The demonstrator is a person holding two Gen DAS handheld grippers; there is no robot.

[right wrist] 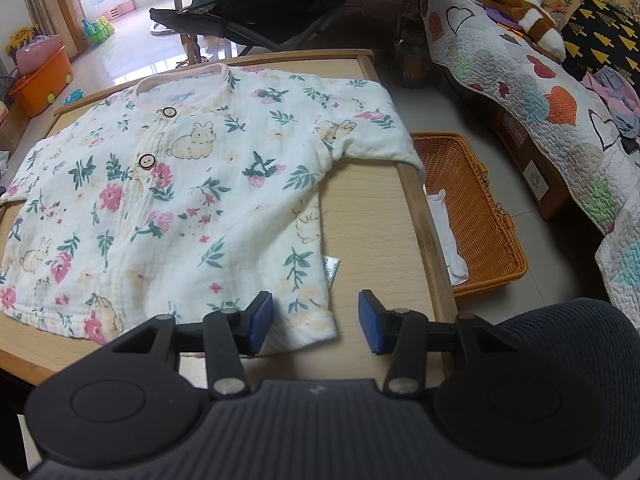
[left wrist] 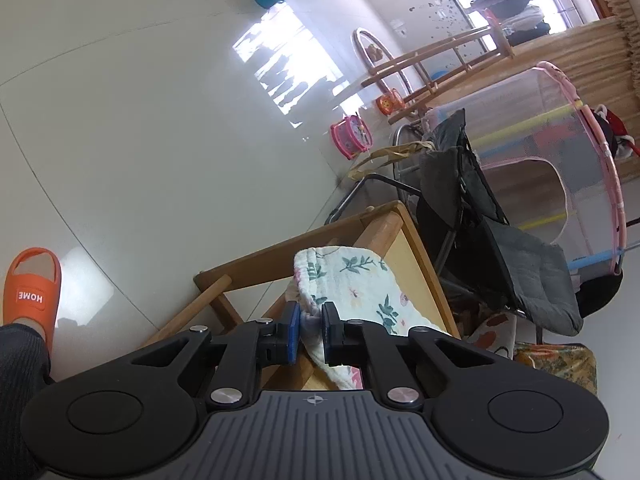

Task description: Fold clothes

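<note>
Wooden table (right wrist: pixel 372 216) carries your floral shirt (right wrist: pixel 168 184) spread flat. Your left gripper (left wrist: pixel 310 330) pinches its sleeve; your right gripper (right wrist: pixel 316 322) stands spread over the near hem. An orange slipper (left wrist: pixel 32 288) reads "HOME".

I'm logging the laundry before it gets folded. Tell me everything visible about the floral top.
The floral top is white crinkled cotton-like fabric printed with pink flowers, green leaves, strawberries and rabbits. It has pink neck trim and two wooden-looking buttons. It lies front up, unfolded, on the wooden table, one sleeve draped over the edge. The left gripper pinches its fabric; the right gripper straddles its hem corner, open.
</note>
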